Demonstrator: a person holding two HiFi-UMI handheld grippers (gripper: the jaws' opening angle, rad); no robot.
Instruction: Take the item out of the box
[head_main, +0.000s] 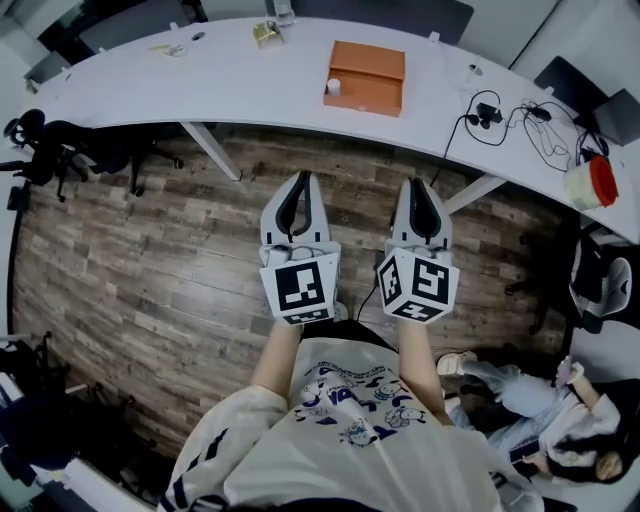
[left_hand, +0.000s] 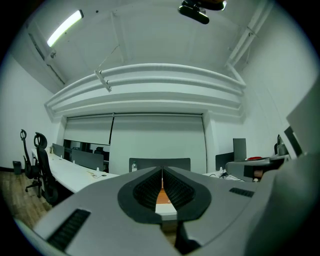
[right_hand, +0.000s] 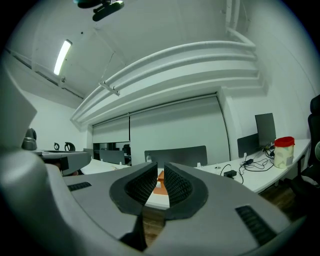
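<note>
Open tbl (head_main: 230, 80) space round box (head_main: 365, 72)

Left tool (head_main: 303, 178) and right tool (head_main: 418, 183) point forward side by side, both closed and empty.

Box: orange-brown box (head_main: 366, 68), flat and rectangular, with plain faces.
Box state: looks shut; the top face is unbroken and the front wall shows below it.
Box pose: lying flat, turned slightly clockwise.
Box place: on the curved white desk (head_main: 230, 80), at about 12 o'clock in the head view, close to the desk's near edge.
White piece: short white cylinder (head_main: 334, 87), upright at the box's 8 o'clock corner; whether it stands on the desk or against the box cannot be told.
Contents: hidden.
</note>
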